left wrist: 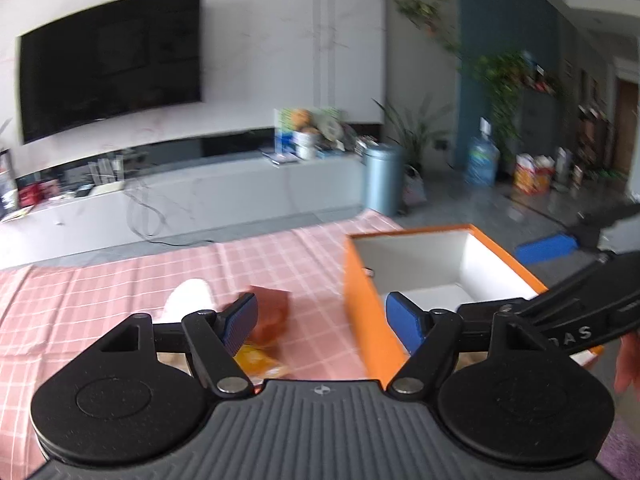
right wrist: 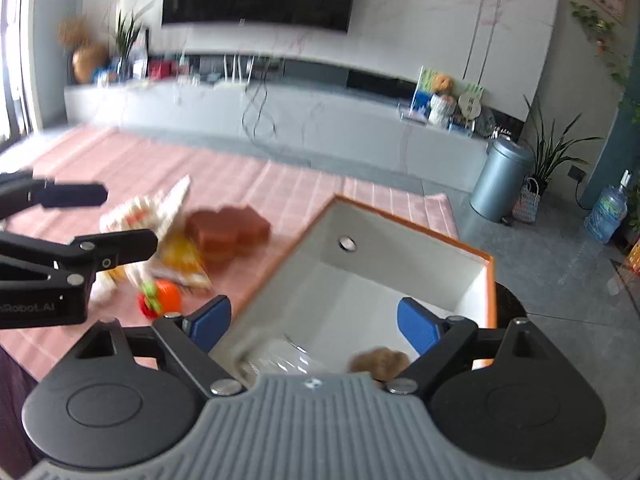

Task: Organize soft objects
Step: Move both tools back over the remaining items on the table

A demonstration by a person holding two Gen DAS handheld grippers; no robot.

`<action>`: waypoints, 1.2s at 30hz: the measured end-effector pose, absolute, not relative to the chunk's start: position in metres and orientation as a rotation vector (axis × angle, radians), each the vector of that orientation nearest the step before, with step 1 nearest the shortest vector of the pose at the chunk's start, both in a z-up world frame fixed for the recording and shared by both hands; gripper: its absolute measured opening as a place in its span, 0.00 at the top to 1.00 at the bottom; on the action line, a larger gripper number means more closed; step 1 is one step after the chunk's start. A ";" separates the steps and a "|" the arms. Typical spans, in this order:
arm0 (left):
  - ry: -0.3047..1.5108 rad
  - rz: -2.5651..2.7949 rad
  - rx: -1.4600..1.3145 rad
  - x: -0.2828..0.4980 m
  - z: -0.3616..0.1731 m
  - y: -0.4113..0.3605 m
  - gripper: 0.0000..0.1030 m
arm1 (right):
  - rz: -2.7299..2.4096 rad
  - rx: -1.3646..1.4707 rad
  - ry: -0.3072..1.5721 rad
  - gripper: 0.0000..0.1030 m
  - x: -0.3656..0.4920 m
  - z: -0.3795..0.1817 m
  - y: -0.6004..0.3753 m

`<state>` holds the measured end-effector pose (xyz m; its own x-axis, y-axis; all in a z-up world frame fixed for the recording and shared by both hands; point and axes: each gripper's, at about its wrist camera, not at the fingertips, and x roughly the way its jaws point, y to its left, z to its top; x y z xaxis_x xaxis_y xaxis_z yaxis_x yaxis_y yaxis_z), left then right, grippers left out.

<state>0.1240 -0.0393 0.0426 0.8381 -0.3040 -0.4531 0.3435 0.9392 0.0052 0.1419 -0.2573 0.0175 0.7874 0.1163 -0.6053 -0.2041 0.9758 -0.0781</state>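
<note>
My left gripper (left wrist: 320, 314) is open above the pink checked tablecloth (left wrist: 120, 300), with nothing between its blue pads. Just beyond it lie a brown soft block (left wrist: 274, 312), a white item (left wrist: 188, 296) and a yellow packet (left wrist: 260, 360). The orange box (left wrist: 360, 304) with white inner walls stands to its right. My right gripper (right wrist: 316, 320) is open over that box (right wrist: 400, 264), empty. Inside the box lie a tan plush piece (right wrist: 380, 360) and a clear wrapped item (right wrist: 276, 356). The left gripper (right wrist: 130, 218) shows at the left, near a brown block (right wrist: 228, 232), a packet (right wrist: 182, 256) and an orange toy (right wrist: 160, 300).
A low grey TV console (right wrist: 320, 116) with a dark screen (left wrist: 108, 64) above runs along the far wall. A blue-grey bin (right wrist: 500, 180), potted plants (right wrist: 556, 152) and a water bottle (right wrist: 606, 212) stand on the floor to the right of the table.
</note>
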 end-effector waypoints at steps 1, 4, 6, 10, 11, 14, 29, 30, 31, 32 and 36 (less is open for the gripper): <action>0.460 -0.323 0.076 0.123 0.041 -0.033 0.18 | 0.179 -0.121 0.628 0.14 0.141 0.017 -0.253; 0.459 -0.282 0.042 0.122 0.038 -0.015 0.18 | 0.181 -0.070 0.586 0.13 0.137 0.017 -0.239; 0.470 -0.266 0.011 0.123 0.035 -0.004 0.18 | 0.173 -0.055 0.561 0.12 0.136 0.015 -0.228; 0.514 -0.233 -0.061 0.126 0.030 0.025 0.18 | 0.189 -0.022 0.533 0.12 0.134 0.009 -0.206; 0.523 -0.223 -0.086 0.126 0.028 0.034 0.18 | 0.195 -0.017 0.533 0.12 0.135 0.007 -0.200; 0.549 -0.196 -0.140 0.127 0.020 0.062 0.18 | 0.219 0.002 0.526 0.13 0.135 0.001 -0.185; 0.679 -0.081 0.040 0.135 -0.043 0.107 0.13 | 0.260 -0.047 0.635 0.26 0.162 -0.067 -0.121; 0.683 -0.076 0.034 0.137 -0.047 0.109 0.13 | 0.262 -0.045 0.642 0.26 0.165 -0.071 -0.119; 0.684 -0.071 0.038 0.138 -0.051 0.110 0.13 | 0.264 -0.043 0.650 0.26 0.167 -0.075 -0.118; 0.688 -0.067 0.052 0.140 -0.055 0.110 0.13 | 0.265 -0.042 0.656 0.26 0.170 -0.079 -0.117; 0.708 -0.022 0.061 0.150 -0.066 0.110 0.13 | 0.272 -0.011 0.684 0.26 0.181 -0.090 -0.116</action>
